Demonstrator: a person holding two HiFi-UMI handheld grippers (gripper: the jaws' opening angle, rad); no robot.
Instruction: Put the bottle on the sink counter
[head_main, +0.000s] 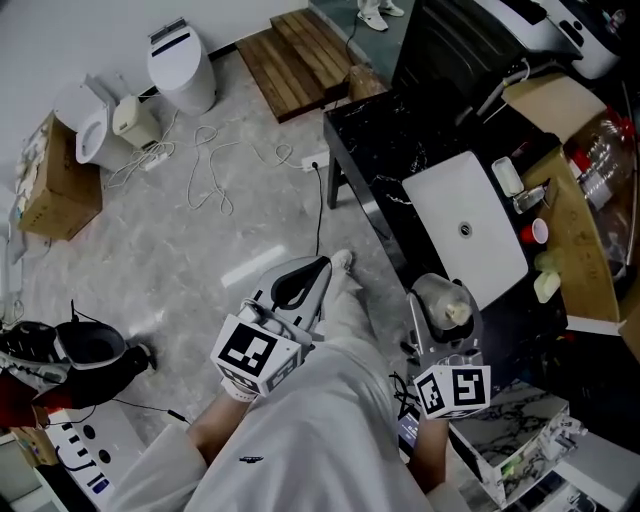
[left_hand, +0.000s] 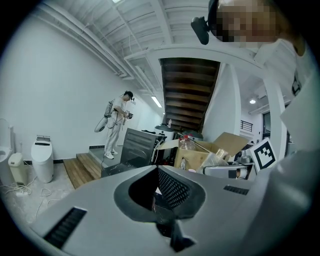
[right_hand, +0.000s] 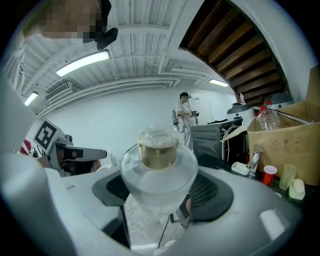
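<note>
A clear bottle (head_main: 445, 303) with a yellowish cap sits between the jaws of my right gripper (head_main: 444, 292), which is shut on it. In the right gripper view the bottle (right_hand: 159, 172) fills the middle, cap pointing away, with the dark pads (right_hand: 212, 192) pressed against its sides. The black sink counter (head_main: 375, 135) with its white basin (head_main: 440, 195) lies just ahead and to the right of the bottle. My left gripper (head_main: 322, 266) hangs over the floor to the left. Its jaws meet at the tips around an empty dark hollow (left_hand: 150, 192).
A faucet (head_main: 531, 195), a soap dish (head_main: 508, 176) and a red cup (head_main: 540, 232) stand behind the basin. An open cardboard box (head_main: 585, 210) sits further right. A toilet (head_main: 181, 66), wooden steps (head_main: 300, 45), cables (head_main: 215, 160) and a black bag (head_main: 85, 350) are on the floor.
</note>
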